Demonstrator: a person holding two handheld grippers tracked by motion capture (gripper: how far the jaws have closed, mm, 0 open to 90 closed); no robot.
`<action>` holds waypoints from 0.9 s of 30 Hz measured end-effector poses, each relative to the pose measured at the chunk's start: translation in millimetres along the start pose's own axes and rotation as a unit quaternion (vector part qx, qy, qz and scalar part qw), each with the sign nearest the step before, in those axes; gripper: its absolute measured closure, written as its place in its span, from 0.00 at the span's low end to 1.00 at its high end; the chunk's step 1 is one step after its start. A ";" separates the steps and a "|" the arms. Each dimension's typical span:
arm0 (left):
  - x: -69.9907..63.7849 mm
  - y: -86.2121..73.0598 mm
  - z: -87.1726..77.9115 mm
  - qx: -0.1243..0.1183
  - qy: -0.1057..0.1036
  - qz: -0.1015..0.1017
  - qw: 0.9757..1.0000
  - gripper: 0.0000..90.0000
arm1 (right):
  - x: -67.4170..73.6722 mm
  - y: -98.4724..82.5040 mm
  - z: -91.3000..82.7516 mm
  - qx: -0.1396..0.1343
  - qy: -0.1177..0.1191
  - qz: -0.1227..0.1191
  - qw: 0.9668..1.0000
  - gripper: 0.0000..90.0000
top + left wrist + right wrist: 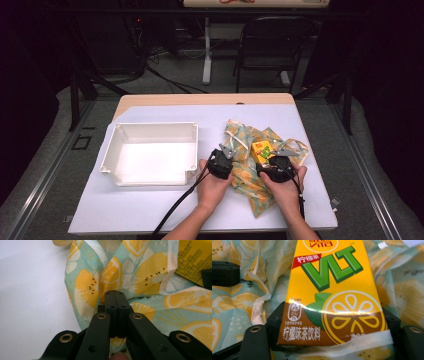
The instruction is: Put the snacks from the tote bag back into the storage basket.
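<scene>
A yellow lemon tea carton (pixel 262 150) sits at the mouth of a cloth bag (pixel 247 186) printed with lemon slices, right of the table's middle. My right gripper (pixel 276 156) is shut on the carton (pixel 332 290), one jaw on each side of its lower part, with the bag's white hem (pixel 362 342) across its bottom edge. My left gripper (pixel 227 151) is shut, its jaws pressed together on a gathered fold of the bag (pixel 85 287) at the left side of the opening. The carton's back (pixel 195 257) shows at the upper right of the left gripper view.
A white rectangular tray (pixel 155 125) stands to the left of the bag on the white table cover (pixel 140 210). A dark folding chair (pixel 270 45) and cables are on the floor beyond the table's far edge.
</scene>
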State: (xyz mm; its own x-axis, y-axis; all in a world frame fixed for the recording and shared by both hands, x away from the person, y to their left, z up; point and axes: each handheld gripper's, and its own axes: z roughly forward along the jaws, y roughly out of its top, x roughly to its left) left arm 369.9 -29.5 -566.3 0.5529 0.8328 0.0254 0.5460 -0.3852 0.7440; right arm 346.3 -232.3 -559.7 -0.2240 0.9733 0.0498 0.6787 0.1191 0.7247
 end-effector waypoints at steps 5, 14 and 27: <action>0.0 0.1 0.1 -0.001 0.000 -0.002 1.000 1.00 | -5.1 6.1 -18.5 -0.023 0.041 0.036 0.998 0.17; -0.1 0.0 0.2 -0.001 0.000 -0.001 1.000 1.00 | 1.3 29.9 -35.7 -0.088 0.052 -0.013 0.995 0.29; 0.4 0.0 0.2 -0.001 -0.002 -0.002 1.000 1.00 | 0.4 34.2 2.9 0.007 0.016 -0.009 1.000 0.26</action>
State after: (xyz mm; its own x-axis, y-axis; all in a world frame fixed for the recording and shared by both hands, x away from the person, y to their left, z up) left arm 370.2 -29.3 -566.4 0.5536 0.8325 0.0207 0.5461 -0.3817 0.7457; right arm 371.4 -227.3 -536.8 -0.2582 0.9643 0.0596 0.6837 0.1388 0.7164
